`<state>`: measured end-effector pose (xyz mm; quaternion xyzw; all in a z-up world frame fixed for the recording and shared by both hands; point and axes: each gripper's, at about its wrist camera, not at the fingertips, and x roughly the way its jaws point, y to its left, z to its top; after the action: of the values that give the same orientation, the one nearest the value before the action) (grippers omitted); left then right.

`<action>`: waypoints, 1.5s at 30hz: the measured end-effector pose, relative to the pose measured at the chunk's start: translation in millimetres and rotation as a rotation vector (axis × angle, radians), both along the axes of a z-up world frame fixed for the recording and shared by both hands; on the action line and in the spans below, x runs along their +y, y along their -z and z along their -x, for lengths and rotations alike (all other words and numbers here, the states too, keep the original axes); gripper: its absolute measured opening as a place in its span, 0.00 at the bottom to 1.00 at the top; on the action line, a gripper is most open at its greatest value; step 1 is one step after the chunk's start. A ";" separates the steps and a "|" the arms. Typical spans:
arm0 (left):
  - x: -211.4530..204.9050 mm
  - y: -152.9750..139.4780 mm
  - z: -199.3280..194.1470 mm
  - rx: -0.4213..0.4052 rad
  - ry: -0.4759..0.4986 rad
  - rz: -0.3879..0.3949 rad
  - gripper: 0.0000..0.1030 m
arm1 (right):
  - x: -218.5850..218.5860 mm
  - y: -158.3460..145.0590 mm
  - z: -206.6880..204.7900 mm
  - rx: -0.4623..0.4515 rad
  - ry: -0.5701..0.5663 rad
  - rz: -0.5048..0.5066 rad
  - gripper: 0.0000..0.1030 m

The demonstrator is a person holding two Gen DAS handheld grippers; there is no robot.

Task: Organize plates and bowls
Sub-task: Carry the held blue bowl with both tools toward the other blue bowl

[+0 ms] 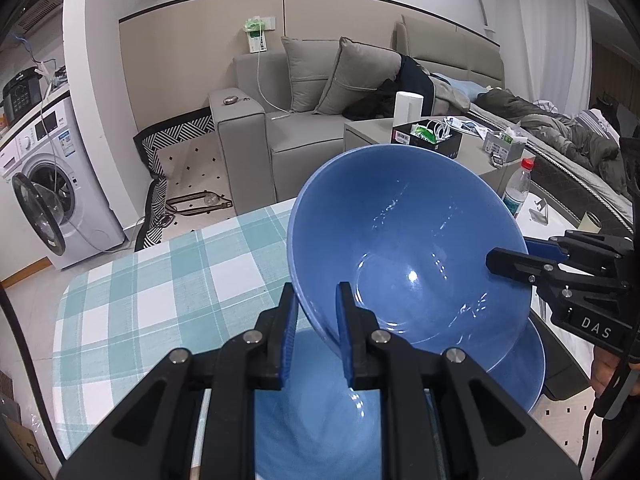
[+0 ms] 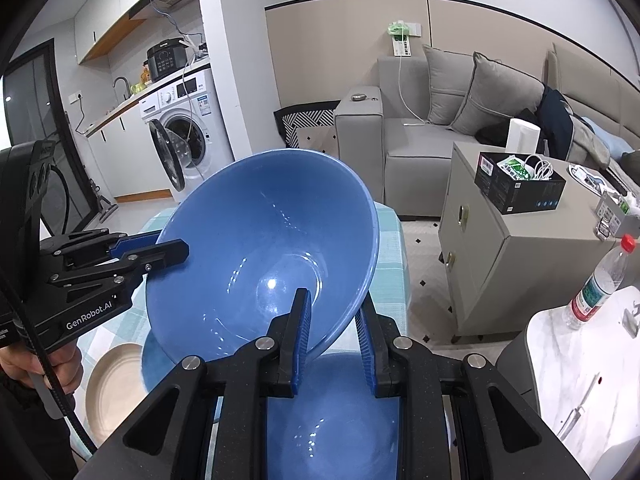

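Observation:
A blue bowl [image 1: 408, 252] is held tilted in the air above the checked table [image 1: 160, 280]; it also shows in the right wrist view [image 2: 260, 260]. My left gripper [image 1: 318, 332] is shut on its near rim, and my right gripper [image 2: 334, 336] is shut on the opposite rim. Each gripper appears in the other's view, the right one [image 1: 516, 264] and the left one [image 2: 160, 252]. A second blue dish [image 1: 320, 412] lies on the table right under the bowl, also in the right wrist view [image 2: 332, 424]. A beige plate [image 2: 112, 388] lies to its left.
A grey cabinet [image 2: 500, 240] with a black box stands to the right of the table. A water bottle [image 2: 596, 284] stands on a white marble surface [image 2: 580, 360]. A grey sofa [image 1: 288, 120] and a washing machine [image 1: 48, 184] lie beyond the table.

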<state>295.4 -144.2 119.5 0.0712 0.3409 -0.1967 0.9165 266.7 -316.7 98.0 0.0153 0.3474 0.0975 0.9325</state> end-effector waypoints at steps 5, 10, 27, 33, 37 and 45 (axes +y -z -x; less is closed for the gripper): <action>6.2 -1.2 12.9 -0.008 -0.012 -0.001 0.16 | 6.1 -2.2 10.1 -0.016 -0.015 -0.003 0.22; 11.1 -1.7 22.9 -0.013 -0.025 -0.002 0.16 | 12.3 -3.5 20.9 -0.029 -0.030 -0.006 0.22; 28.4 2.3 48.1 -0.022 -0.067 -0.009 0.16 | 30.6 2.4 43.3 -0.036 -0.077 -0.020 0.22; 34.1 4.4 52.7 -0.024 -0.077 -0.011 0.16 | 35.3 5.7 42.8 -0.026 -0.092 -0.024 0.22; 38.1 7.7 55.0 -0.019 -0.083 -0.014 0.16 | 38.3 9.2 42.6 -0.019 -0.101 -0.025 0.22; 45.2 18.6 56.2 0.000 -0.097 -0.016 0.16 | 46.5 25.2 40.8 0.014 -0.120 -0.018 0.22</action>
<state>239.2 -99.1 100.8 0.0621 0.3456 -0.1494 0.9243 225.9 -270.2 72.8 0.0039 0.3533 0.1561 0.9224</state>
